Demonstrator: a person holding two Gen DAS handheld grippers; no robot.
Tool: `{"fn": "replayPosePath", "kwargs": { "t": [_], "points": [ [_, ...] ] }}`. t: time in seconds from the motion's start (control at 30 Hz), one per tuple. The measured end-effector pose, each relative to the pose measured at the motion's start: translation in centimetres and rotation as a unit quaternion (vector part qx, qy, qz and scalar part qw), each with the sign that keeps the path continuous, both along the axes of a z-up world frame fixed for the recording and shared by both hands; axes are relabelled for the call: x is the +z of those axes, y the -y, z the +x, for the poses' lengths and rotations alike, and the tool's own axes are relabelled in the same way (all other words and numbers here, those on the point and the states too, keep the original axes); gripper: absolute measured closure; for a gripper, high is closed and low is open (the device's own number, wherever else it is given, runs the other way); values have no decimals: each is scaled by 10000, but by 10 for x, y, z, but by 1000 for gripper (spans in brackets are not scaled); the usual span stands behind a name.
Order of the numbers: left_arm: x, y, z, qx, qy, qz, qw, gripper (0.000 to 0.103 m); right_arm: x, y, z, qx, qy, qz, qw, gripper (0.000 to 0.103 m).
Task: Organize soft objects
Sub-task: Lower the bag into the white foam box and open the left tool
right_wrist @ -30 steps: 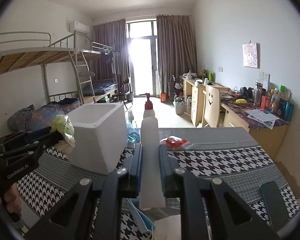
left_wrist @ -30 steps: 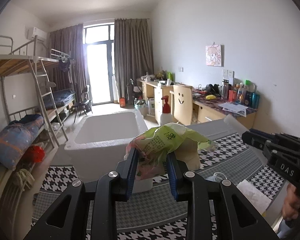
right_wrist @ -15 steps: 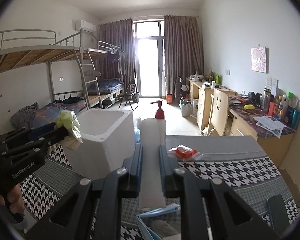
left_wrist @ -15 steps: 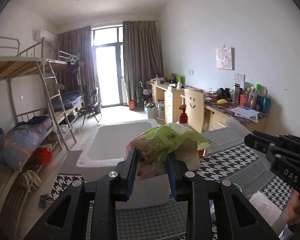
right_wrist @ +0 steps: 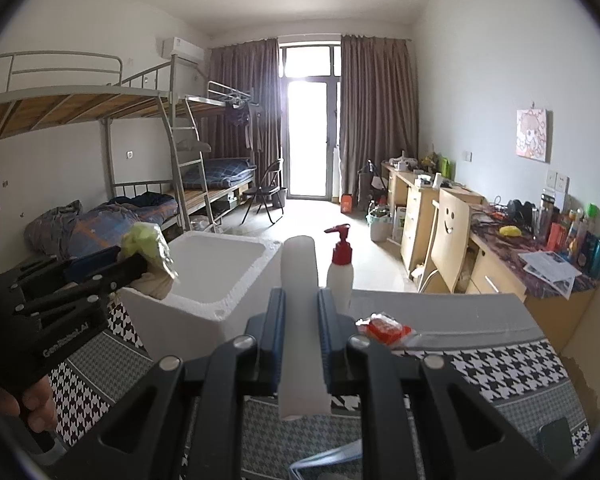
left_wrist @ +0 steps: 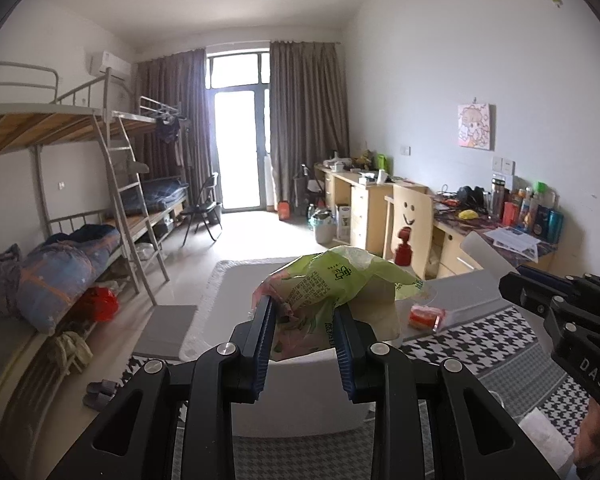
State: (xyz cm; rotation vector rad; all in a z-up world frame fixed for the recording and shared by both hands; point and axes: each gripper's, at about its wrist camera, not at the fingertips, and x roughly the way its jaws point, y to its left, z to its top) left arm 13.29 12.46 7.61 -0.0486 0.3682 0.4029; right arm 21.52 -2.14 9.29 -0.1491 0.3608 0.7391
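Observation:
My left gripper (left_wrist: 304, 312) is shut on a crumpled green plastic bag (left_wrist: 340, 280) with a beige bundle in it. It holds the bag over the near rim of a white foam box (left_wrist: 300, 396). In the right wrist view the bag (right_wrist: 148, 244) and the left gripper (right_wrist: 128, 268) hang at the left corner of the box (right_wrist: 188, 320). My right gripper (right_wrist: 302, 300) is shut on a white foam strip (right_wrist: 300, 280) that stands up between its pads, just right of the box. That strip (left_wrist: 484, 252) pokes in at the right of the left wrist view.
The box stands on a table with a houndstooth cloth (right_wrist: 500, 364). Behind the strip stands a white pump bottle (right_wrist: 340, 272) with a red top. A red packet (right_wrist: 386, 328) lies to its right. A dark phone (right_wrist: 556, 436) lies near the right edge.
Both grippers have risen a little and moved forward toward the foam box. The bag now hangs over the box's rim. Neither grip has changed.

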Motion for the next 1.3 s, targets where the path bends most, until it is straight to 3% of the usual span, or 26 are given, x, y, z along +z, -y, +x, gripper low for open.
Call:
{"fn": "replayPosePath", "kwargs": {
  "t": [0.17, 0.53, 1.3],
  "points": [
    [4, -11, 4, 94, -26, -106, 9999, 73, 6, -12, -1, 81, 168, -84, 9998, 84],
    [10, -22, 17, 293, -122, -29, 9995, 73, 16, -32, 10, 325, 79, -27, 9994, 84],
    [1, -60, 53, 482, -538, -544, 9959, 73, 10, -72, 29, 510, -4, -301, 9982, 84]
  ]
}}
